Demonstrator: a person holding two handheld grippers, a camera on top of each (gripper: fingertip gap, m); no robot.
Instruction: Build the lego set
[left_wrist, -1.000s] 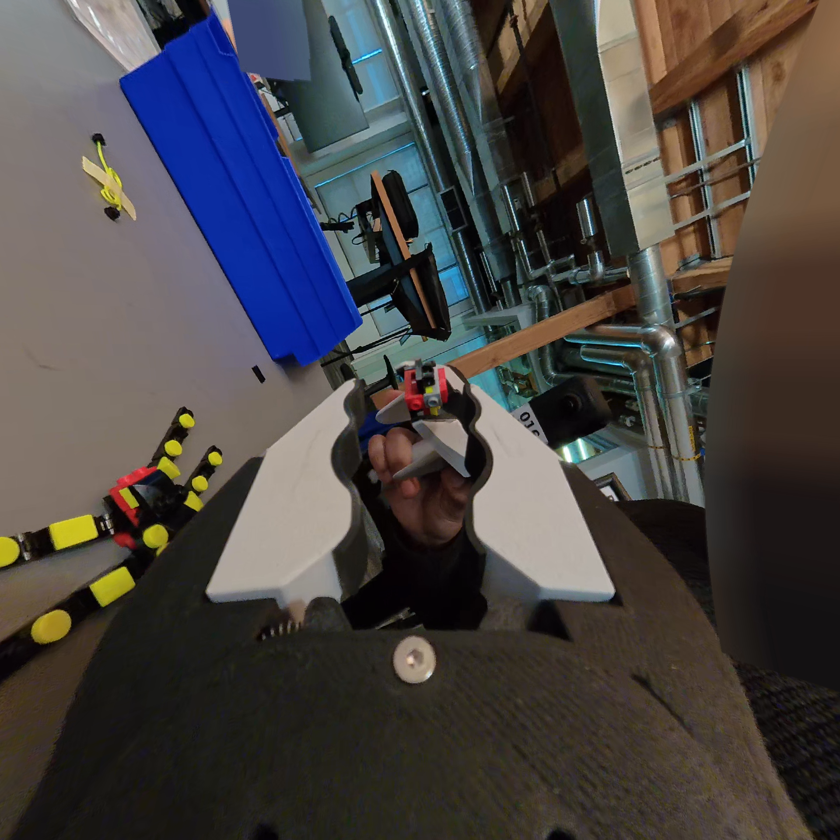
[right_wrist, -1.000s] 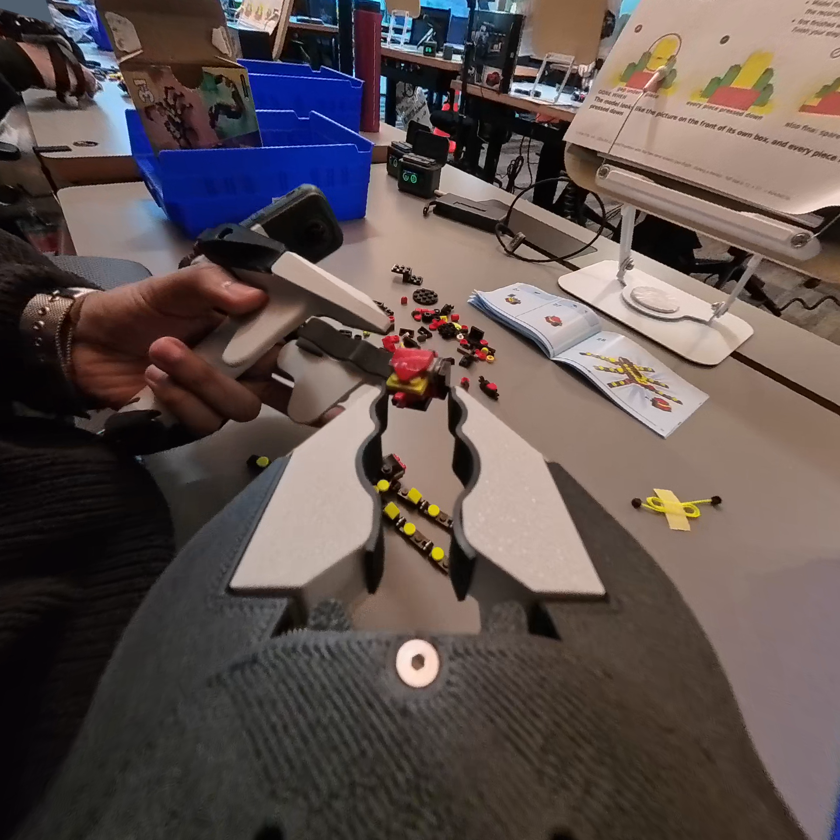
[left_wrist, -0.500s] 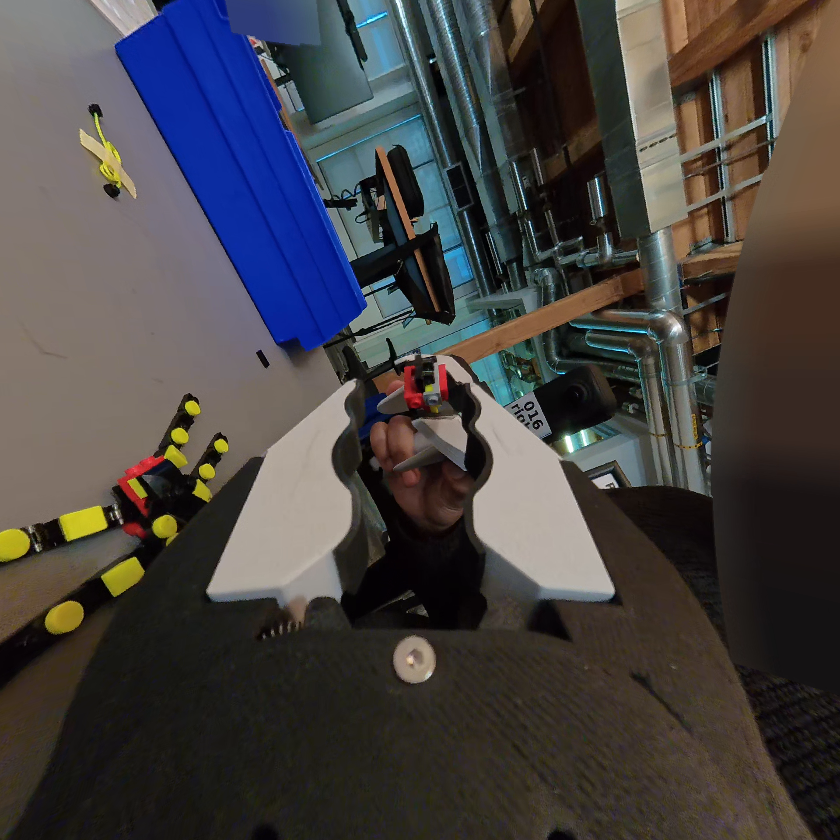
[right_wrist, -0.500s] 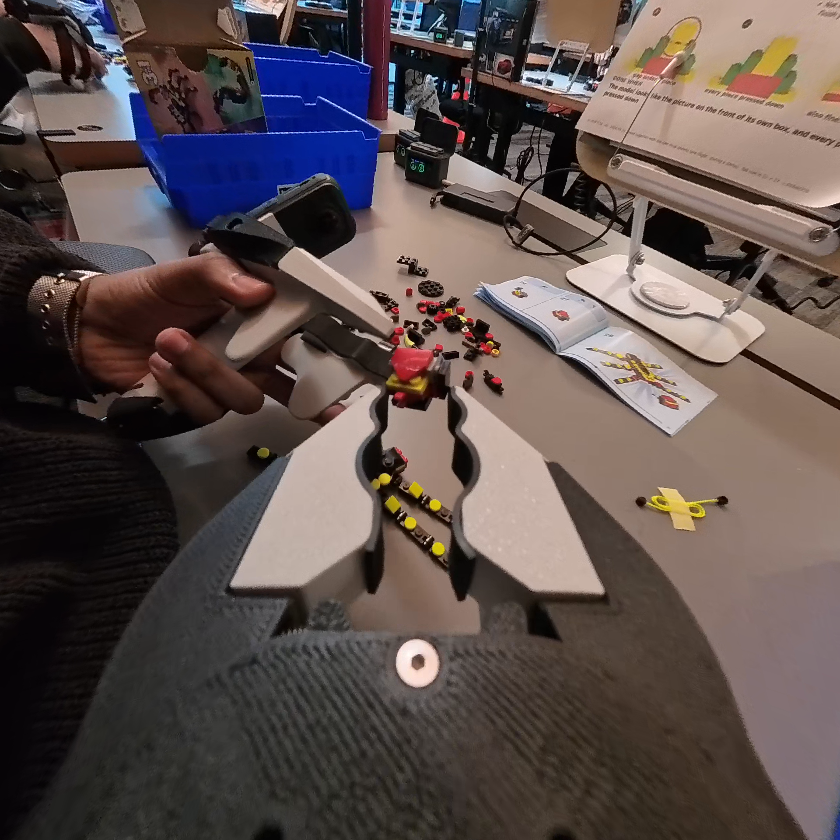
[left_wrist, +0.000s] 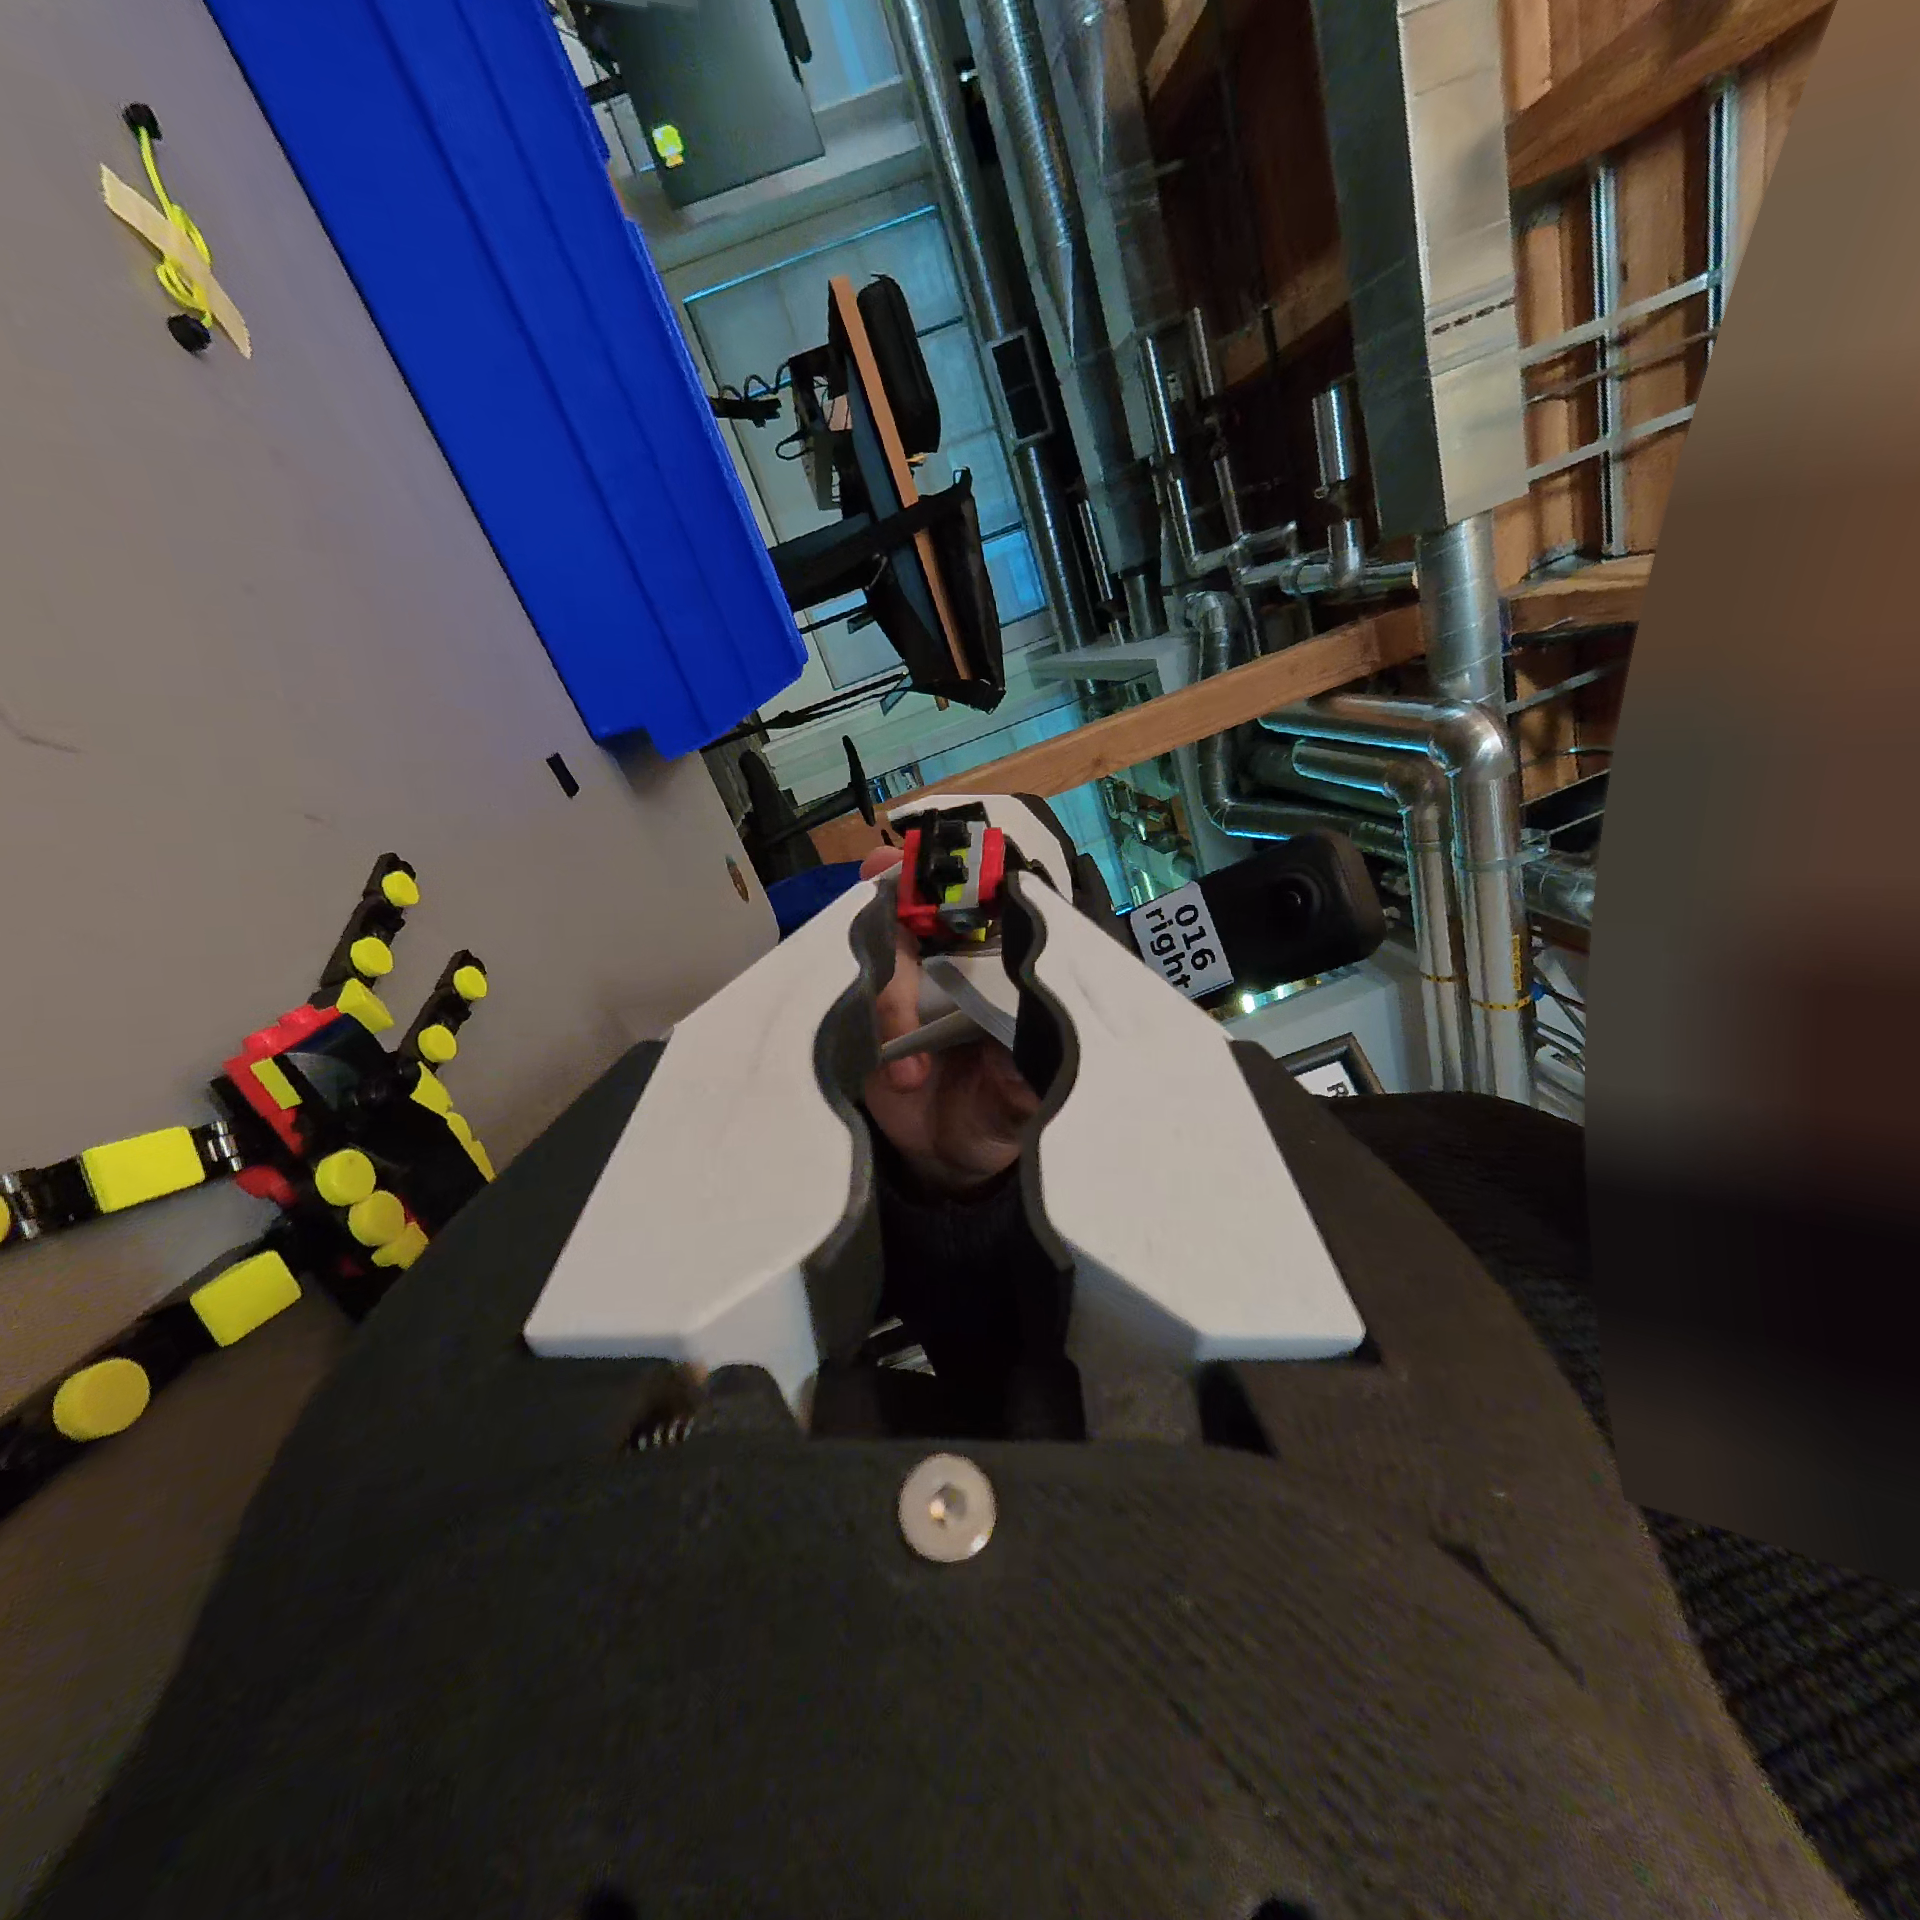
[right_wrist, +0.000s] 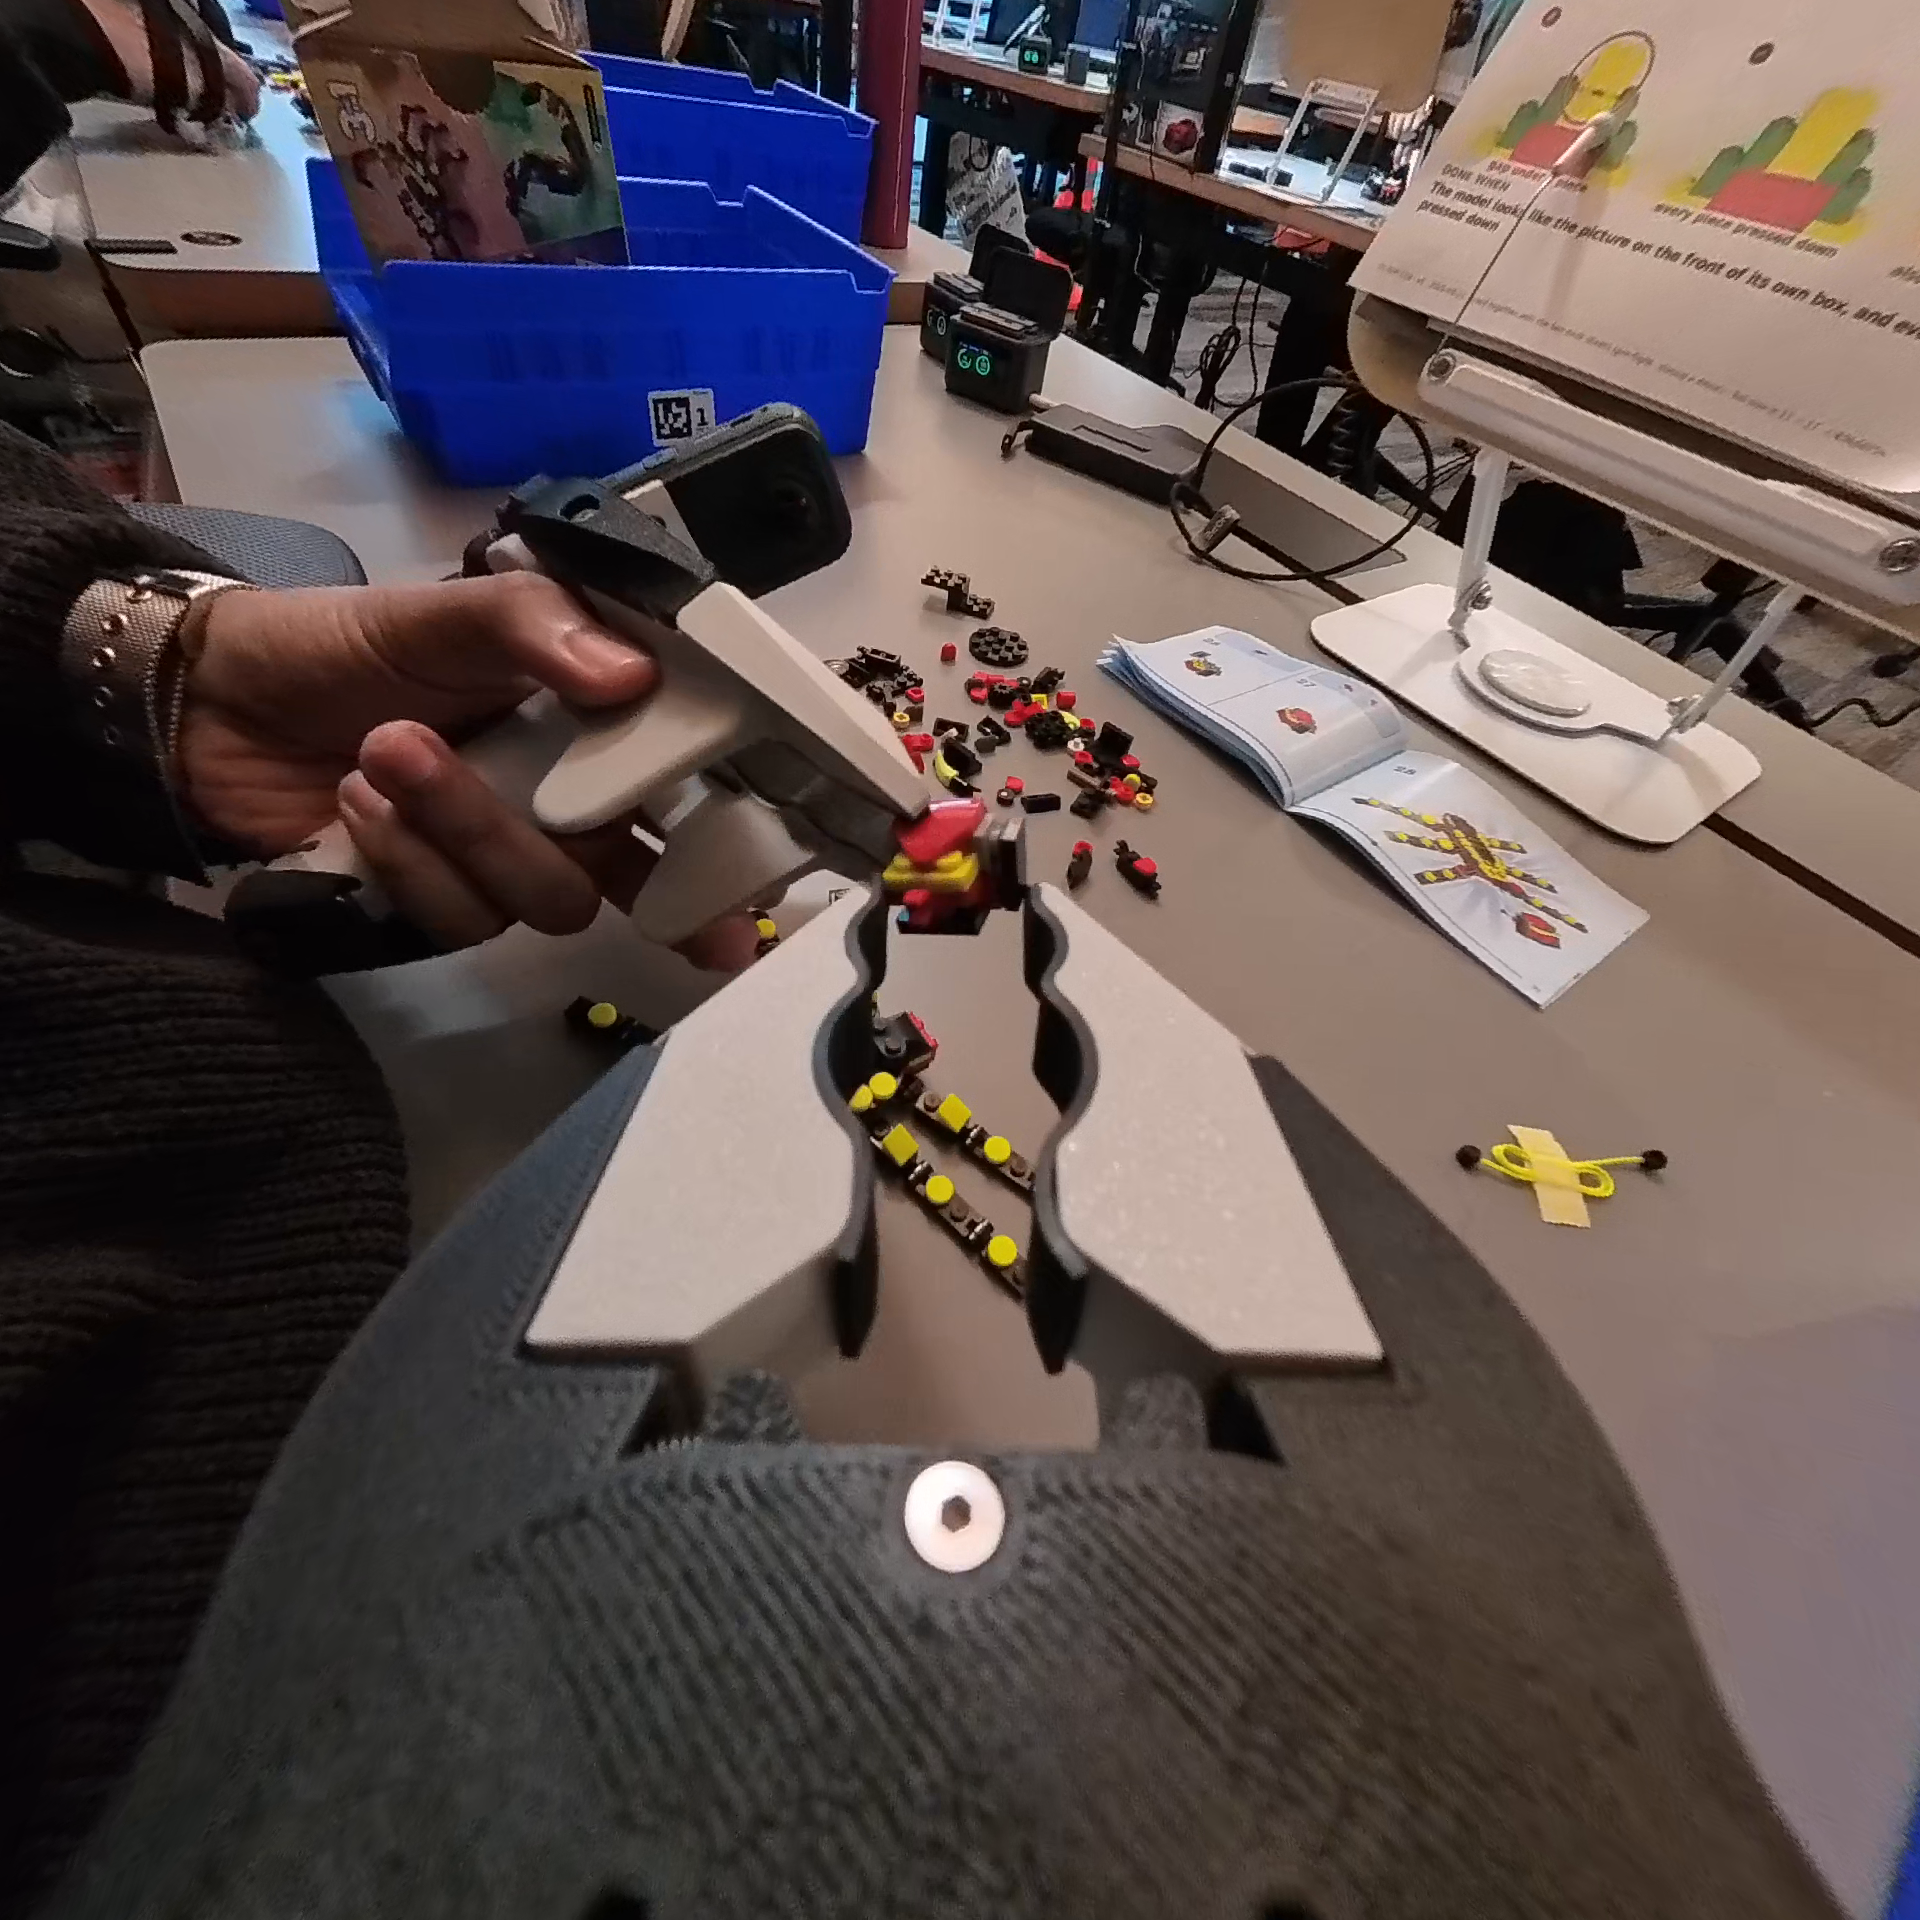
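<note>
Lego sub-assembly (right_wrist: 940, 873), red, yellow and black, sits pinched in my left tongs (left_wrist: 951, 894) and between my right tongs (right_wrist: 943, 904) above the counter (right_wrist: 1558, 1039); light, stiff, likely to pop apart, so I grip its flat sides.

1. The black-and-yellow legged model (left_wrist: 312, 1132) was cut off by the left edge of the left wrist view, and the gripper body covered its lower part.
2. In the right wrist view the same model (right_wrist: 940, 1132) showed only through the gap between the right gripper's fingers (right_wrist: 717, 1153); the rest lay hidden behind them.
3. The loose bricks (right_wrist: 1023, 727) near the table's middle were too small to tell apart by shape.
4. A dark blurred mass (left_wrist: 1766, 831) filled the right edge of the left wrist view; what it was could not be told.
5. The blue bin (left_wrist: 540, 395) ran off that view's top edge.
</note>
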